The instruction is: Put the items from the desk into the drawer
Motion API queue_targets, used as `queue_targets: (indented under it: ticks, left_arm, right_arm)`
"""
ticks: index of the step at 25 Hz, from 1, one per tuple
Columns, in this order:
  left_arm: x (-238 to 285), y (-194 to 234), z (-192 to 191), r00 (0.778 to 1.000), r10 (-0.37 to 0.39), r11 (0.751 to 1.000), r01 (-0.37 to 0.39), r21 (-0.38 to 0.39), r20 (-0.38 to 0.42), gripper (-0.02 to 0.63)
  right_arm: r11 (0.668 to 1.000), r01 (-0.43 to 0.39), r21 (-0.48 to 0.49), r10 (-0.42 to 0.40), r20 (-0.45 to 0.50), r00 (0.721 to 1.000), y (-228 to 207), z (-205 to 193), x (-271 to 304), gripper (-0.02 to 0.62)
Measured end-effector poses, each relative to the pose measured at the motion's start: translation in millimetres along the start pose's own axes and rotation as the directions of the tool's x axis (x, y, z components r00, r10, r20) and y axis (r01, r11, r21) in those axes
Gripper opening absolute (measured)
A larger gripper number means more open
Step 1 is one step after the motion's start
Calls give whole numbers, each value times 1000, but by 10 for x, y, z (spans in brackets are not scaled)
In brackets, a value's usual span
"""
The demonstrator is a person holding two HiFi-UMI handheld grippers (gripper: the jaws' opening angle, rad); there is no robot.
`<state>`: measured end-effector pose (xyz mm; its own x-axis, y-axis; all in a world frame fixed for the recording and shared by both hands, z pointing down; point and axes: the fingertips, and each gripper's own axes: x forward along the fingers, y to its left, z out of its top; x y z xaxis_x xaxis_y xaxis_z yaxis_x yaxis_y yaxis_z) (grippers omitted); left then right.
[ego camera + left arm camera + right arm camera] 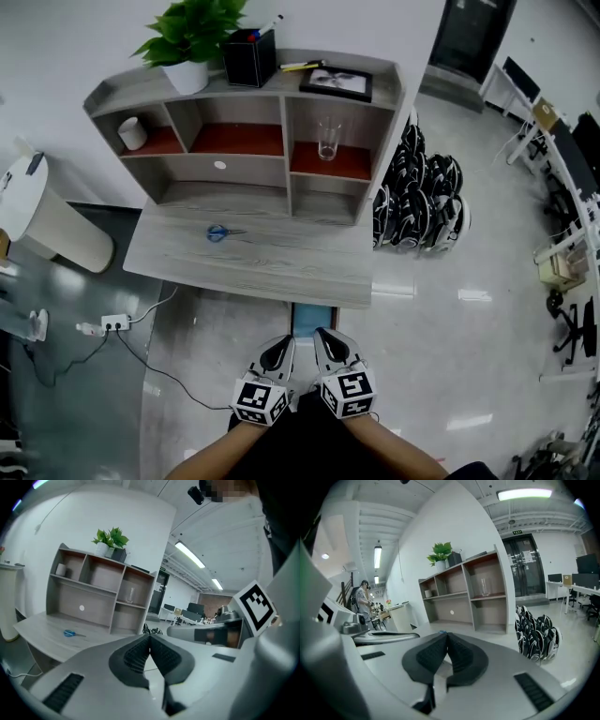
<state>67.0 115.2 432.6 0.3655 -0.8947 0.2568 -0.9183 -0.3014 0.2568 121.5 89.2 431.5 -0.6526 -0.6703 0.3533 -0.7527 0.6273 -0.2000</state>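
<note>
Blue-handled scissors [217,232] lie on the grey wooden desk [281,267], left of its middle; the left gripper view shows the scissors [70,633] too. Both grippers hang side by side in front of the desk, well short of it. My left gripper [278,349] is shut with nothing between its pads, and my right gripper [329,344] is shut and empty as well. No drawer shows in any view; a blue-edged shape [313,319] sits just under the desk's front edge.
A shelf unit [246,141] stands on the desk with a potted plant [192,37], black pen holder [249,56], picture frame [337,82], glass [328,139] and white cup [133,133]. Helmets [420,197] are piled on the floor at right. A power strip [115,322] and cables lie at left.
</note>
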Motion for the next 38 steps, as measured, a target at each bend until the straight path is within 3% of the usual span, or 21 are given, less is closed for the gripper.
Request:
queue_targets:
  ticks: [6,12,19,22,27,38]
  left_arm:
    - [-68,191,244,999,22,1000,-23,21,35,12]
    - [-100,347,497,997,-12,998,8,58,70,12]
    - [-138,758,631,996,-2,999,-2,48,86,12]
    - [-215,987,648,996,3,999,-6,37,93,14]
    - [-347,1453,662,995,47,998,-50,28,93,14]
    - [-707,2464,691,986,143,990,-143,-14,88,14]
  right_arm:
    - [997,-6,-81,12,68,998,220,398,79,18]
    - [994,13,-105,1,130,992,413,670,188,18]
    - [994,-2,-108,13,99,995,609,700,506,18]
    - [993,-50,-111,59,81,995,784,699,678,18]
    - [983,-120,-137,126,39,991,1133,676,1021,20]
    - [974,-188,-126,183,-46,982,1825,636,1756,20]
